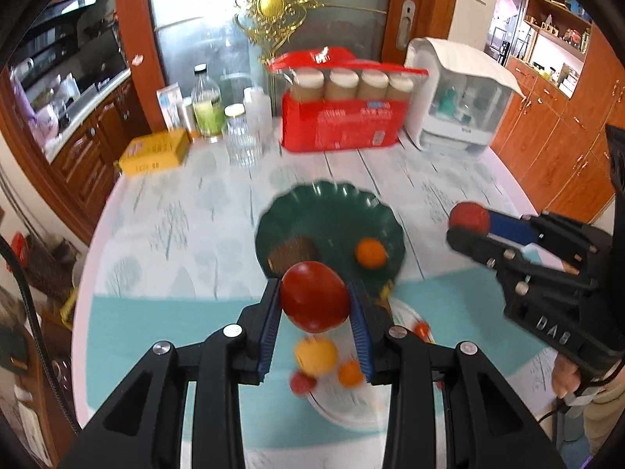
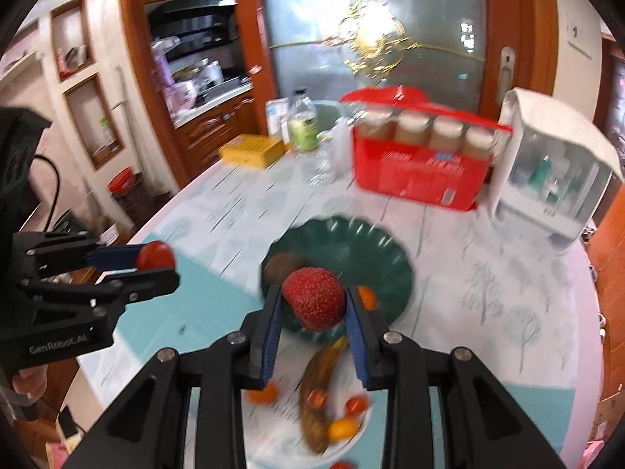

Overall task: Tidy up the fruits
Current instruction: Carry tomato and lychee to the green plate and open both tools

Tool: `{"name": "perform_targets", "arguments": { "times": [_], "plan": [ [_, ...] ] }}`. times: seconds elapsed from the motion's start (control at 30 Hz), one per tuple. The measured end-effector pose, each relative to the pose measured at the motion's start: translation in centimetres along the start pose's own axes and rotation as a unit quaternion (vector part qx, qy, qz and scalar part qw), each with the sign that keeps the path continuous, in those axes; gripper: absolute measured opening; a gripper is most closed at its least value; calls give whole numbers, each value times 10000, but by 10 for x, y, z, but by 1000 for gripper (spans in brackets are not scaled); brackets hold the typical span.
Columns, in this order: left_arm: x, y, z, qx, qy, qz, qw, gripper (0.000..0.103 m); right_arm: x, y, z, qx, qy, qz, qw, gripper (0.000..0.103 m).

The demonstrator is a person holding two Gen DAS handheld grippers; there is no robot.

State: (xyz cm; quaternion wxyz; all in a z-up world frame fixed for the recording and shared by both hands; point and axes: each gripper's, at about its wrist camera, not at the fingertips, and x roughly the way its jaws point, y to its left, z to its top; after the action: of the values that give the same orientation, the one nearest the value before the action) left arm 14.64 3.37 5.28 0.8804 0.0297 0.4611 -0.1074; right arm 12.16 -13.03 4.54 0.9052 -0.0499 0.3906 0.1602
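Left wrist: left gripper (image 1: 315, 297) is pinching a tomato (image 1: 315, 296) over the green plate (image 1: 332, 203), probably heading there from the white plate (image 1: 343, 418). Right wrist: right gripper (image 2: 313, 300) is gripping a lychee (image 2: 313, 299) above that green plate's near rim, likely same destination.

Each camera sits just behind its own tongs and looks forward and down at the table. Both see the dark green wavy-edged plate (image 1: 332, 211) (image 2: 343, 242) just past the fingertips. The left view catches the right tongs (image 1: 466, 230) off to its right side; the right view catches the left tongs (image 2: 156, 264) off to its left.
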Motion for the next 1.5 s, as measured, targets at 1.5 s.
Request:
{"name": "perform_targets", "arguments": {
  "times": [1.5],
  "plan": [
    [292,4,68,186,1527,-60,9881,58,261,-76,-14,732,1882,-319,9789,33]
  ]
}}
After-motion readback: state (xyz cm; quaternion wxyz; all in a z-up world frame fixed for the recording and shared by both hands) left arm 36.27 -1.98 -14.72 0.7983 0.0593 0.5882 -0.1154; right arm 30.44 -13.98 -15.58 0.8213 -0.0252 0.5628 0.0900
